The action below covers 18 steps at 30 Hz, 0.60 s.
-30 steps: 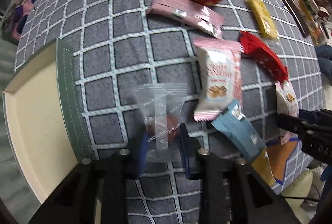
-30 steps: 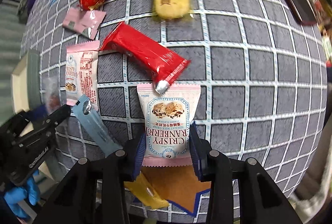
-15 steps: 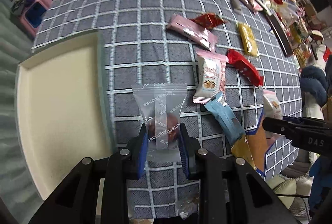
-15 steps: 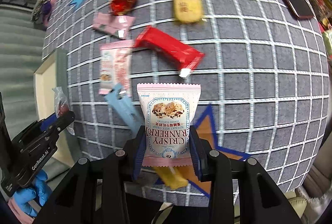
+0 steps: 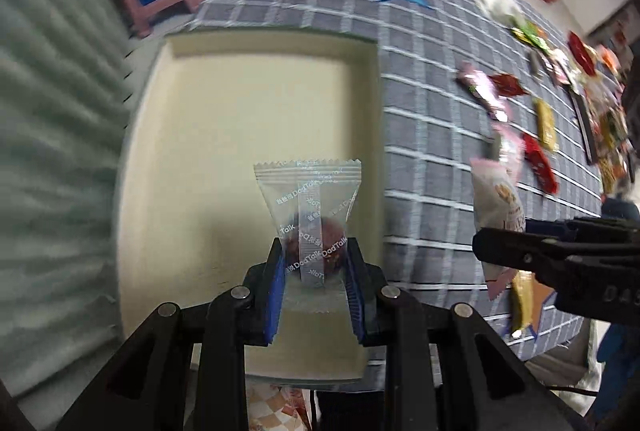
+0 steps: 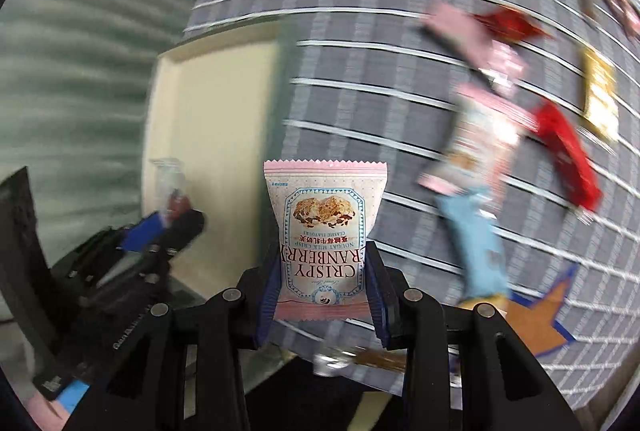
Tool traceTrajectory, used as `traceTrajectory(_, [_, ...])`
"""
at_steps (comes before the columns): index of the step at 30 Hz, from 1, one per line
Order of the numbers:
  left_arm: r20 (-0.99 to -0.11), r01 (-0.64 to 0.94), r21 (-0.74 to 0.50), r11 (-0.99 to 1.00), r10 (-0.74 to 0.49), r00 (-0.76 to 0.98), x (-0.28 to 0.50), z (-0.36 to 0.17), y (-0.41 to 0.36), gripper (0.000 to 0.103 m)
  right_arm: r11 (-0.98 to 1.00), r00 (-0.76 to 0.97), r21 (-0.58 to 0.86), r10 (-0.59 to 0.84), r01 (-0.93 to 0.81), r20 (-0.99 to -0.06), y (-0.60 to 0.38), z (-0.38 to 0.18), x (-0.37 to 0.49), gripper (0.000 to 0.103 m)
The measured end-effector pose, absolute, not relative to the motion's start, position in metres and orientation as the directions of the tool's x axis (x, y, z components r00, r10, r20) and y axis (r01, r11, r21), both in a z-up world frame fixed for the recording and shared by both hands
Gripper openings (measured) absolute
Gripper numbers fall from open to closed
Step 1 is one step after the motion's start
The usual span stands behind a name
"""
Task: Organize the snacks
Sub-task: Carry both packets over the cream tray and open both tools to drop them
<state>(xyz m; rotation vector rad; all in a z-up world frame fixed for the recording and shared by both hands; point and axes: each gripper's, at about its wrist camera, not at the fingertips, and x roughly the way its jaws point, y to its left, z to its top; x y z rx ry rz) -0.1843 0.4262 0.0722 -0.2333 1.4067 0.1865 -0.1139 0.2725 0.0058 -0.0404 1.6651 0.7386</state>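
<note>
Left gripper (image 5: 315, 267) is pinching a clear-wrapped candy (image 5: 312, 215) right over the cream tray (image 5: 224, 135) at frame centre, and right gripper (image 6: 322, 285) is clamped on a pink cranberry crisp pack (image 6: 325, 235) hanging over the checkered cloth (image 6: 360, 83). Looks like the carry-to-tray step. Next I'd guess the candy gets let go, while the pack has to slide over toward the tray at frame left.

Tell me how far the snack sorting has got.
Done: nothing; the cream tray looks bare. In hand: left gripper holds a clear-wrapped candy over it; right gripper holds a pink cranberry pack. Left: several packets on the checked cloth.
</note>
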Motion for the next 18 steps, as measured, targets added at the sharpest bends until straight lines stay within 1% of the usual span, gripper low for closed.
traceTrajectory(3, [-0.99,-0.304,-0.039,0.952,0.005,0.14,-0.194,0.067,0.443,0.03,0.763,-0.272,0.462,0.376,-0.451,-0.886,0.312,0.003,-0.121,0.041])
traceTrajectory(8, [-0.993,-0.322,-0.016,0.946,0.024,0.119,-0.205,0.059,0.458,0.031,0.721,-0.308,0.475,0.364,-0.505,-0.879,0.348,0.004,-0.138,0.041])
traceTrajectory(9, [-0.993,-0.322,-0.004,0.947,0.034,0.113,-0.206,0.056,0.459,0.033,0.716,-0.319,0.475,0.355,-0.511,-0.879,0.358,-0.002,-0.139,0.041])
traceTrajectory(10, [-0.993,-0.318,0.002,0.948,0.039,0.11,-0.206,0.056,0.459,0.041,0.712,-0.33,0.475,0.346,-0.518,-0.878,0.36,-0.004,-0.142,0.042])
traceTrajectory(11, [-0.993,-0.311,0.007,0.95,0.044,0.111,-0.208,0.056,0.46,0.052,0.71,-0.336,0.471,0.336,-0.523,-0.88,0.362,-0.007,-0.144,0.046])
traceTrajectory(12, [-0.992,-0.309,0.011,0.951,0.048,0.114,-0.209,0.057,0.46,0.058,0.712,-0.335,0.461,0.324,-0.53,-0.885,0.364,-0.01,-0.145,0.059])
traceTrajectory(13, [-0.991,-0.308,0.016,0.951,0.055,0.118,-0.21,0.057,0.459,0.065,0.717,-0.326,0.447,0.313,-0.535,-0.892,0.37,-0.015,-0.146,0.07])
traceTrajectory(14, [-0.99,-0.303,0.024,0.953,0.065,0.126,-0.211,0.059,0.458,0.068,0.725,-0.313,0.431,0.303,-0.537,-0.9,0.368,-0.017,-0.145,0.087])
traceTrajectory(15, [-0.989,-0.297,0.029,0.954,0.07,0.128,-0.211,0.059,0.458,0.069,0.734,-0.295,0.417,0.3,-0.536,-0.907,0.362,-0.016,-0.144,0.089])
traceTrajectory(18, [-0.989,-0.266,0.026,0.964,0.063,0.131,-0.21,0.062,0.453,0.07,0.759,-0.259,0.371,0.27,-0.536,-0.927,0.337,-0.02,-0.14,0.089])
